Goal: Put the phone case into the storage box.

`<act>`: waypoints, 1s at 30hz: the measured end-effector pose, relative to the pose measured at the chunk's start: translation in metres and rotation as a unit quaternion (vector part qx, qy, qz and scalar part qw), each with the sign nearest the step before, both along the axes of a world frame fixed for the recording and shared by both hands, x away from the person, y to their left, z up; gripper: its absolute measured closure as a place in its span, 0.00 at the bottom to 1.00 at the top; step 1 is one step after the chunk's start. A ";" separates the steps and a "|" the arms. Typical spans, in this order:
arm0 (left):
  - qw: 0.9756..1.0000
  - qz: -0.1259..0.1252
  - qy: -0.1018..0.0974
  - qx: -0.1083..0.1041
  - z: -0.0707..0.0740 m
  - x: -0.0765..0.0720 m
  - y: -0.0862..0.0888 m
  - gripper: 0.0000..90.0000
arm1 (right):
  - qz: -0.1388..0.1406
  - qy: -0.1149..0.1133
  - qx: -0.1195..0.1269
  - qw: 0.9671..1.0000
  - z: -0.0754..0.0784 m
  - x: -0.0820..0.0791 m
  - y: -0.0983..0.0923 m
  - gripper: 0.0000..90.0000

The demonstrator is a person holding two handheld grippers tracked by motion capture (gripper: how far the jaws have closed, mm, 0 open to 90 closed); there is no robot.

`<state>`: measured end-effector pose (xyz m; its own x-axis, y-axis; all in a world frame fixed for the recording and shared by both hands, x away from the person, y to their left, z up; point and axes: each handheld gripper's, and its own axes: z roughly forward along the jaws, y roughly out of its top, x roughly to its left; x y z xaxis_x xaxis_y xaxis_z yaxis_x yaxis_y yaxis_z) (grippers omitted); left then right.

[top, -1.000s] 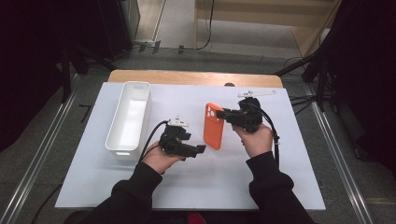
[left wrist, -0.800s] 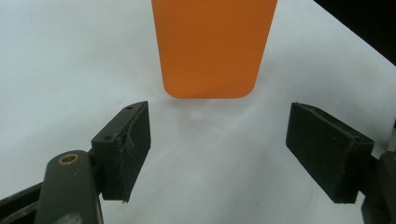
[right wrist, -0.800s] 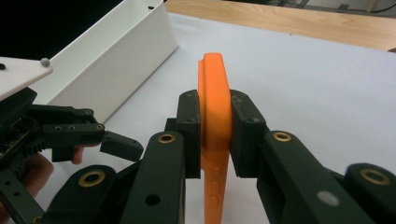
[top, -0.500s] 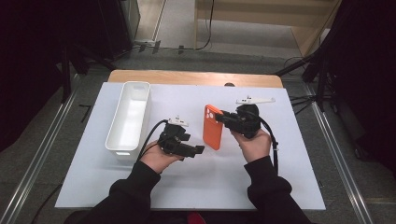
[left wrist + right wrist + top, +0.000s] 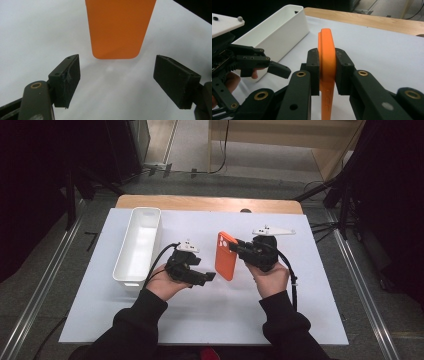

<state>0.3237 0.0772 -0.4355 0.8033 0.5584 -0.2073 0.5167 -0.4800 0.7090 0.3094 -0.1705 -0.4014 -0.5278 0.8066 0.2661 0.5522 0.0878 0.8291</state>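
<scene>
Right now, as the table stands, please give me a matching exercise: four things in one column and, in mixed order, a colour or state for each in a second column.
Things:
1. case
2. bin
3. left gripper
4. right gripper

Colours or states:
a. white, left of the grippers
b. jaws apart, nothing between them
c. orange, standing on its edge
d. jaws clamped on the case

Pairs: 1-c, 2-a, 3-b, 4-d
</scene>
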 end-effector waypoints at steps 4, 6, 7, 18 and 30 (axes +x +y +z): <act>1.000 -0.004 -0.005 -0.007 0.002 0.001 0.002 0.22 | 0.001 -0.002 0.002 1.000 0.000 -0.002 0.002 0.83; 1.000 -0.002 -0.007 -0.008 0.002 0.002 0.002 0.17 | 0.002 0.000 0.005 1.000 -0.001 -0.002 0.003 0.83; 1.000 -0.001 -0.008 -0.007 0.002 0.002 0.002 0.15 | 0.004 0.001 0.006 1.000 -0.001 -0.003 0.003 0.83; 1.000 0.015 -0.011 -0.016 0.009 0.003 0.000 0.15 | 0.006 -0.001 0.016 1.000 0.000 -0.004 0.006 0.83; 0.999 0.006 -0.029 -0.026 0.015 0.002 -0.004 0.02 | 0.010 -0.001 0.020 1.000 0.001 -0.007 0.011 0.83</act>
